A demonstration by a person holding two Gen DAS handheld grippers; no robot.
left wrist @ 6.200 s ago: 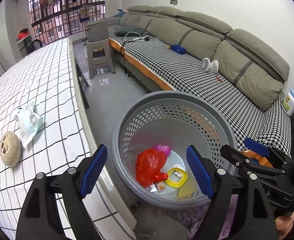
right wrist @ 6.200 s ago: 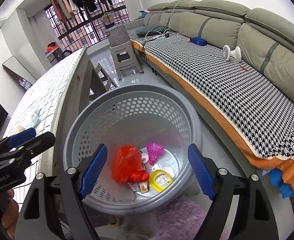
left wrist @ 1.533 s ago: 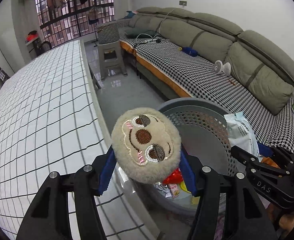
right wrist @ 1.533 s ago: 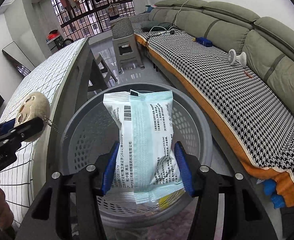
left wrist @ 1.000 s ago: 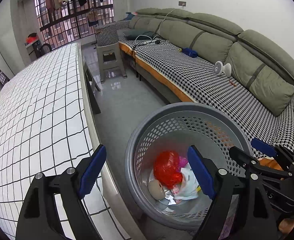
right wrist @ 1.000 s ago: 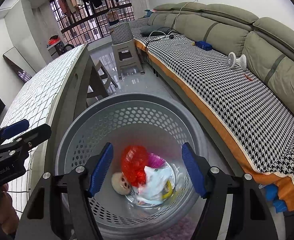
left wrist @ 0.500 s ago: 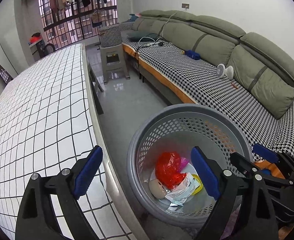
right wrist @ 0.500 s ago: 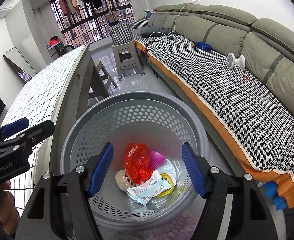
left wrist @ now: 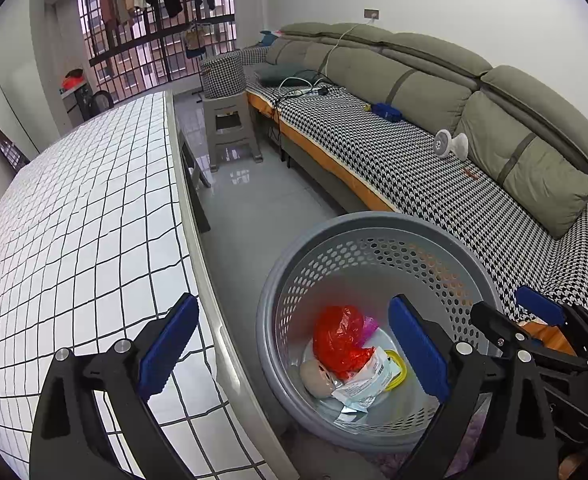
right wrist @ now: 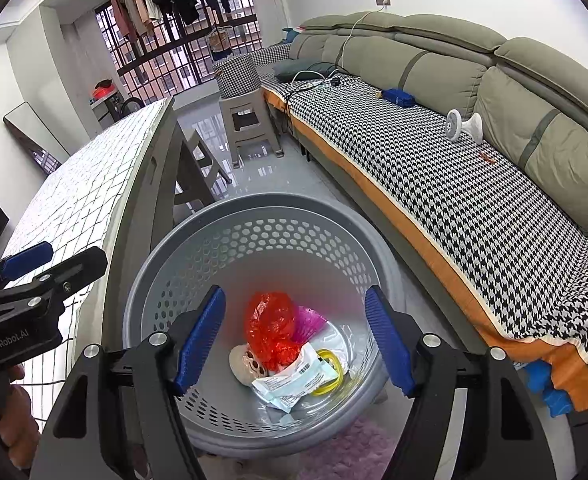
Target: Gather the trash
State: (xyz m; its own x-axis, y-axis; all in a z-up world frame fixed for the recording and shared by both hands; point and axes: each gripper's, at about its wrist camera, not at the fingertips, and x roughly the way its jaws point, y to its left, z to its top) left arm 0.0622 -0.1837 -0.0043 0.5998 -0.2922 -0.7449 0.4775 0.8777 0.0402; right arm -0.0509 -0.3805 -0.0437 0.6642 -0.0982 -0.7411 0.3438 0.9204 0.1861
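A grey perforated basket (left wrist: 377, 222) (right wrist: 278, 204) stands on the floor beside the table. At its bottom lie a red plastic bag (left wrist: 339, 338) (right wrist: 270, 330), a round plush face (left wrist: 317, 378) (right wrist: 246, 362), a white and blue packet (left wrist: 363, 380) (right wrist: 294, 380), a yellow ring (right wrist: 331, 374) and a pink piece (right wrist: 309, 322). My left gripper (left wrist: 294, 352) hangs over the table edge and basket rim, its jaws opening with nothing between them. My right gripper (right wrist: 294, 344) hovers above the basket, open and empty.
The table with a white checked cloth (left wrist: 74, 220) runs along the left. A long grey sofa (left wrist: 433, 92) with a houndstooth cover holds a small white fan (left wrist: 449, 144) and a blue item (left wrist: 385, 110). A grey stool (left wrist: 230, 132) stands beyond. A purple rug (right wrist: 353, 452) lies under the basket.
The plush face and the packet left the grippers and dropped into the basket. Both grippers came open, and the left jaws have spread wider since. The packet settled flat beside the red bag.
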